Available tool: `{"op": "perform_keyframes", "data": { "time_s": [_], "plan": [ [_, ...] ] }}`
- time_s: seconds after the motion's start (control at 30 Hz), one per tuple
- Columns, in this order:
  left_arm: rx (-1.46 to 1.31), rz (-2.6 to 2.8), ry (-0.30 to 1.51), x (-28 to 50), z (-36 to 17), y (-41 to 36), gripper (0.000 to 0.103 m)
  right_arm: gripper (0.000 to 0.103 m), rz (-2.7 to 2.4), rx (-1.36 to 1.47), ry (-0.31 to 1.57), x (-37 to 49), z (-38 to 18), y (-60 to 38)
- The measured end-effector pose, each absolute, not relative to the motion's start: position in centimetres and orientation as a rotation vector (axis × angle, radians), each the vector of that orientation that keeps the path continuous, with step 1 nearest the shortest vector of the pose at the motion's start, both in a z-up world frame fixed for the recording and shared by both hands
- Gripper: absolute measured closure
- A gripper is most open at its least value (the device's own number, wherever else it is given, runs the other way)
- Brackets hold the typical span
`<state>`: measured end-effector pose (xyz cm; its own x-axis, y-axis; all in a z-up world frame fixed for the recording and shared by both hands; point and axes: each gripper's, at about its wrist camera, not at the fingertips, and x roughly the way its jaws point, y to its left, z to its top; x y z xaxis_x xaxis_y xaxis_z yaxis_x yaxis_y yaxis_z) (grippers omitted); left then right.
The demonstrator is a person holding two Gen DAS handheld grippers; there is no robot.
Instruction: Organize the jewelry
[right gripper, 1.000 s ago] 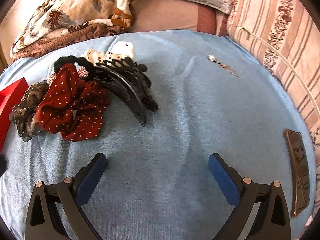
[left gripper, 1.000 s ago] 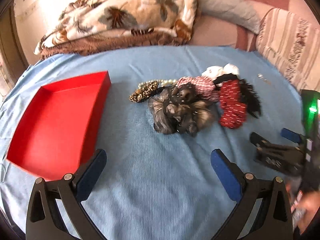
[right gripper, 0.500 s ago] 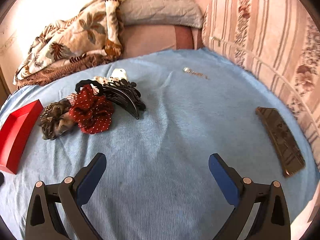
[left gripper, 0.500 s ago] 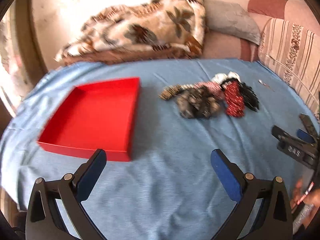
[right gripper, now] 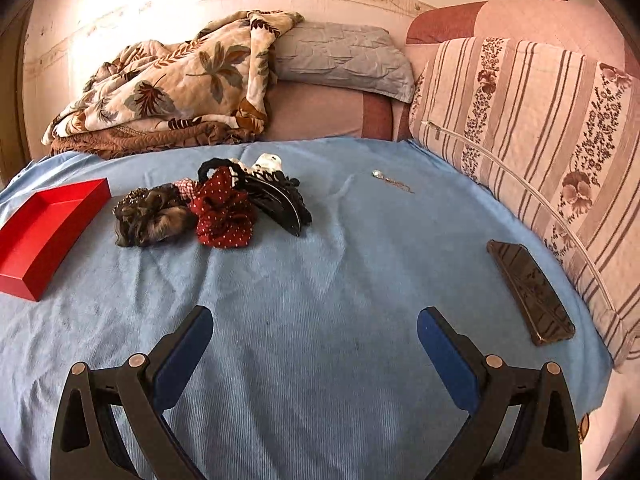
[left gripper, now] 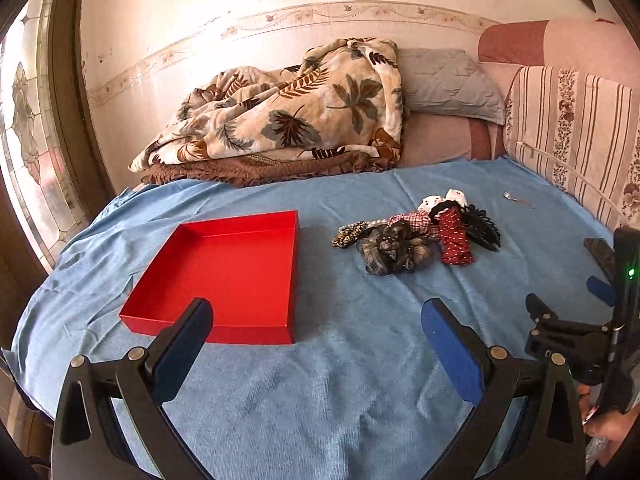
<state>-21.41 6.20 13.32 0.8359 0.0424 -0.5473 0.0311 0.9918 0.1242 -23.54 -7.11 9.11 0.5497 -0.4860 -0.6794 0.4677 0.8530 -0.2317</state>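
Observation:
A pile of hair accessories lies on the blue cloth: a grey-brown scrunchie, a red dotted scrunchie, a black claw clip, a leopard band and white pieces. A thin necklace lies apart to the right. An empty red tray sits left of the pile. My left gripper is open and empty, well short of tray and pile. My right gripper is open and empty; it also shows in the left wrist view.
A dark phone lies at the cloth's right edge. A striped cushion borders the right side. A leaf-print blanket and a grey pillow lie behind the cloth by the wall.
Both grippers have pulled back and up from the cloth, so the pile and the red tray look smaller and farther away. Nothing was taken hold of.

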Motion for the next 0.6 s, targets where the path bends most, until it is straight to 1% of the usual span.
{"op": "perform_keyframes", "data": {
  "time_s": [0.27,0.6],
  "plan": [
    [0.088,-0.031,0.592,-22.5,13.8,6.6,0.0,0.0,-0.577,-0.043,0.823,-25.0,9.2,-6.2],
    [0.06,-0.031,0.594,-23.5,14.6,7.5,0.0,0.0,-0.558,-0.077,0.806,-26.2,11.1,-4.5]
  ]
}}
